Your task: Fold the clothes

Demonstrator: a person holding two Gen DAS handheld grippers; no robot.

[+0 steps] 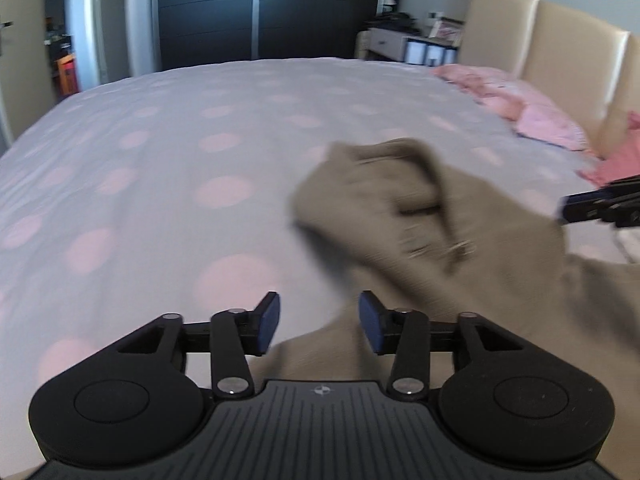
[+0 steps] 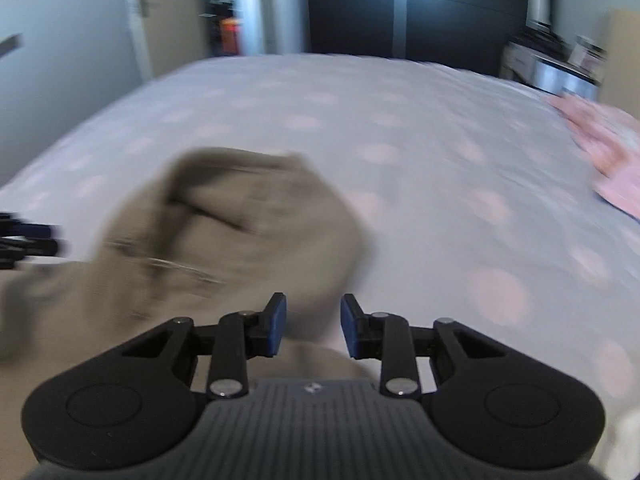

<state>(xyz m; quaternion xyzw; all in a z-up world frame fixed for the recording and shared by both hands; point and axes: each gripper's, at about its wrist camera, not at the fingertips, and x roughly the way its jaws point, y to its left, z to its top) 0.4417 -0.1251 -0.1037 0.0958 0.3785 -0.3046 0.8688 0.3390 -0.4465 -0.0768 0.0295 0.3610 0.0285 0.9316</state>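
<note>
Clothes are represented in the left wrist view by one khaki garment (image 1: 420,216), seen bunched and motion-blurred at centre right of the frame on the bed (image 1: 180,140). No finished fold is visible; the task is judged to be at an early stage, with spreading and folding left. The left gripper (image 1: 319,322) is shown at lower centre with its fingers apart and nothing between them. The right gripper (image 1: 600,202) appears at the right edge; its finger state cannot be told here. A dotted cover, pink bedding (image 1: 532,116) at upper right, a headboard (image 1: 560,52) and a dark wardrobe (image 1: 260,12) are shown.

In the right wrist view, the garment (image 2: 240,232) is seen at centre left. The right gripper (image 2: 313,322) is parted and empty.
</note>
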